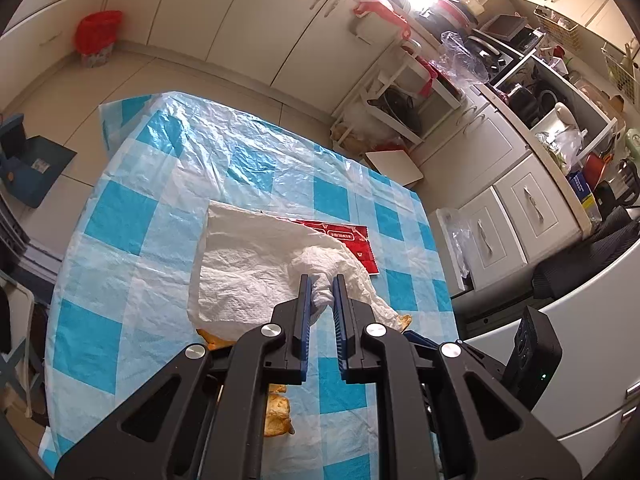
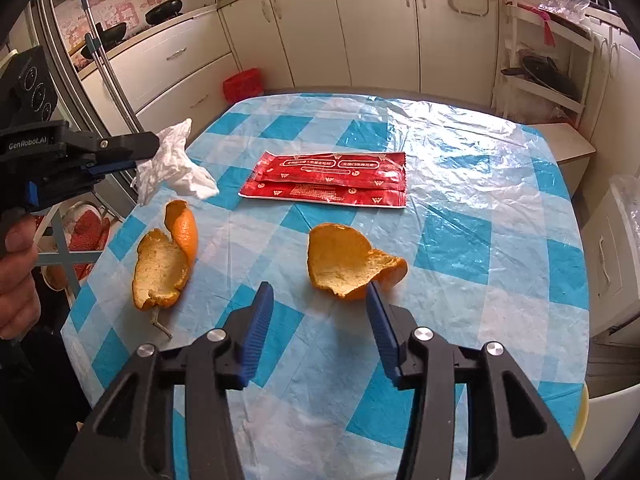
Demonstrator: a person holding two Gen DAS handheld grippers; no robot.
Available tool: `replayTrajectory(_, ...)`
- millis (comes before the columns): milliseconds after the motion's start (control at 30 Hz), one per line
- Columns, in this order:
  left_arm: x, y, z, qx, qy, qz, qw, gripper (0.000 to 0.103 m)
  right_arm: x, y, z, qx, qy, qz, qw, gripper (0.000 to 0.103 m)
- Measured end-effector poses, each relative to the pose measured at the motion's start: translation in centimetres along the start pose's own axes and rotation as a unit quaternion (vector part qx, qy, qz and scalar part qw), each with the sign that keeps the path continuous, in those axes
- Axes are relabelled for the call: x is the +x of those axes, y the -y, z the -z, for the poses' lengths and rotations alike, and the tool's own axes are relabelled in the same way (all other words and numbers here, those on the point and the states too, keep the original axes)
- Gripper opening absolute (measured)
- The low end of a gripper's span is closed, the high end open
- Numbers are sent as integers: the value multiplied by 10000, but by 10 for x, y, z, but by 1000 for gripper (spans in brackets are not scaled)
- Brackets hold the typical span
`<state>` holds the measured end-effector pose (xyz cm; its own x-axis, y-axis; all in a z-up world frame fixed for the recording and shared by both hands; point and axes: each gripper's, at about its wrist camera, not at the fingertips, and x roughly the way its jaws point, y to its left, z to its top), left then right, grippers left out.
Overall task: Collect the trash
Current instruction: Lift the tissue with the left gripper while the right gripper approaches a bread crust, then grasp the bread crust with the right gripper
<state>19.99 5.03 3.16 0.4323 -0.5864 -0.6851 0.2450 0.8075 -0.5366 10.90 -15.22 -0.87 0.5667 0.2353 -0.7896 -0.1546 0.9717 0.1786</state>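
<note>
Checked table (image 2: 460, 184), red wrapper (image 2: 326, 180), two orange peels (image 2: 164, 258)

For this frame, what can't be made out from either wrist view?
- Left wrist view: the red wrapper is mostly hidden behind the held tissue; the orange peels are largely covered by the left gripper.
- Right wrist view: the wrapper's print is too small to read.
- Right wrist view: the near edge of the right-hand peel is partly hidden behind the open right gripper.

The left hand-held gripper (image 1: 321, 286) is matte black plastic with two ribbed blue finger pads (image 1: 306, 312), round silver screws, white "GenRobot.AI" lettering and a black box with a green light. The right hand-held gripper (image 2: 320, 292) looks alike. A bare-skinned hand (image 2: 16, 276) shows.
</note>
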Motion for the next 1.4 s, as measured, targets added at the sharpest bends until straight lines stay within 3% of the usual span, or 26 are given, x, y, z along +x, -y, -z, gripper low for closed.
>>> replayTrajectory(200, 0, 1, 3, 18, 17, 53, 10000, 10, 3, -9, 1, -223, 122, 157, 9996, 48)
replayTrajectory(467, 0, 0, 2, 29, 21, 64, 10000, 10, 8, 27, -3, 682, 61, 189, 9975, 48)
replayTrajectory(767, 2, 1, 1, 27, 3, 92, 10000, 10, 15, 40, -8, 986, 183, 221, 9947, 43)
replayTrajectory(867, 2, 2, 1, 46, 3, 87, 10000, 10, 20, 40, -10, 1029, 136, 136, 9945, 27)
replayTrajectory(900, 2, 3, 2, 56, 3, 90, 9999, 10, 21, 39, -11, 983, 123, 145, 9950, 15)
replayTrajectory(967, 3, 5, 2, 78, 3, 91, 9999, 10, 20, 36, -14, 924, 173, 124, 9955, 7)
replayTrajectory(1400, 17, 35, 15, 562, -165, 126, 9982, 10, -30, 38, -11, 673, 682, 133, 9953, 5)
